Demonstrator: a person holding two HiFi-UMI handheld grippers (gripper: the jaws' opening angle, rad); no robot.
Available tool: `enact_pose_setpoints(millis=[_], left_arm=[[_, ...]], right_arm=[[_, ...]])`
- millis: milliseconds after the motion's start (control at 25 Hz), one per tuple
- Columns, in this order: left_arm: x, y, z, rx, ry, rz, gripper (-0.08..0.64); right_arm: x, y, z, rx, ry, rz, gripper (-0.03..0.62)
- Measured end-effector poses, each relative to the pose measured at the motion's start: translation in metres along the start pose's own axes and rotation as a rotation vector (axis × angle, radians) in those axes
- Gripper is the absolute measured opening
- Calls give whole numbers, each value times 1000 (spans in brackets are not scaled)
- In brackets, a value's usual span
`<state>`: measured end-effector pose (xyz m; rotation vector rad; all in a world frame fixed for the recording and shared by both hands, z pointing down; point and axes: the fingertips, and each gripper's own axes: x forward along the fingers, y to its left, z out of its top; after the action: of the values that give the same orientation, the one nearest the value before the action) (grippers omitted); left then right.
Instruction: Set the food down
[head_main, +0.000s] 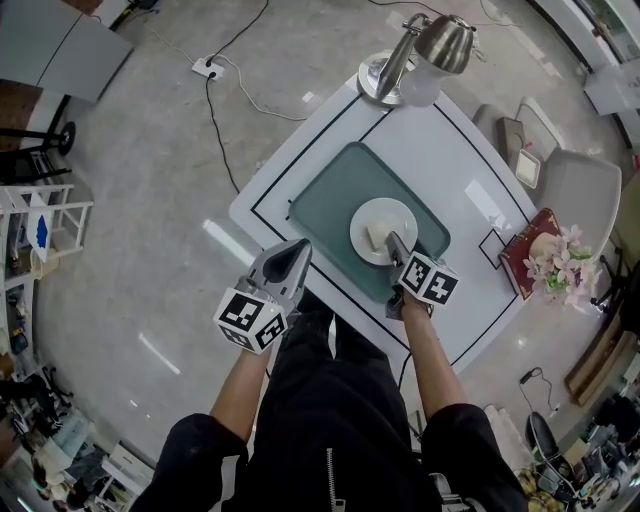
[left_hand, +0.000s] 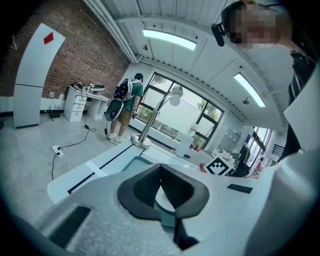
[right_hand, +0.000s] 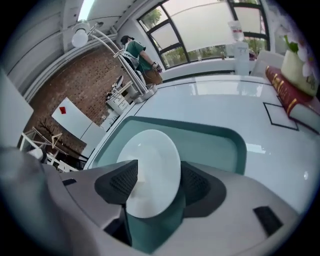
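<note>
A pale block of food (head_main: 378, 235) lies on a white plate (head_main: 402, 214), which rests in a teal tray (head_main: 335, 185) on the white table (head_main: 440, 150). My right gripper (head_main: 394, 242) hangs over the plate's near edge, right beside the food, with its jaws open. In the right gripper view the plate (right_hand: 152, 150) shows between the spread pads of the right gripper (right_hand: 159, 165), and nothing is pinched. My left gripper (head_main: 299, 250) hovers at the table's near left edge, beside the tray, shut and empty. Its tips meet in the left gripper view (left_hand: 160, 167).
A metal desk lamp (head_main: 420, 48) stands at the table's far corner. A red book with flowers (head_main: 545, 262) lies at the right edge. Grey chairs (head_main: 580, 190) stand to the right. A cable and power strip (head_main: 208, 68) lie on the floor. A person (left_hand: 131, 97) stands far off.
</note>
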<state>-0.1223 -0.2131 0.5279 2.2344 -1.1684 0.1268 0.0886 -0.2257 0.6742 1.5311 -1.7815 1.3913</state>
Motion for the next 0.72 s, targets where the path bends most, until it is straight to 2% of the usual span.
enact_pose_setpoints(millis=[280, 480, 720], left_arm=[[1, -1, 1, 1, 4, -14, 5], [4, -7, 2, 13, 6, -32, 5], [7, -18, 6, 40, 3, -58, 5]], right_arm=[[-7, -4, 8, -92, -42, -56, 253], [-19, -1, 16, -118, -86, -48, 253], [-47, 19, 32, -213, -186, -28, 253]])
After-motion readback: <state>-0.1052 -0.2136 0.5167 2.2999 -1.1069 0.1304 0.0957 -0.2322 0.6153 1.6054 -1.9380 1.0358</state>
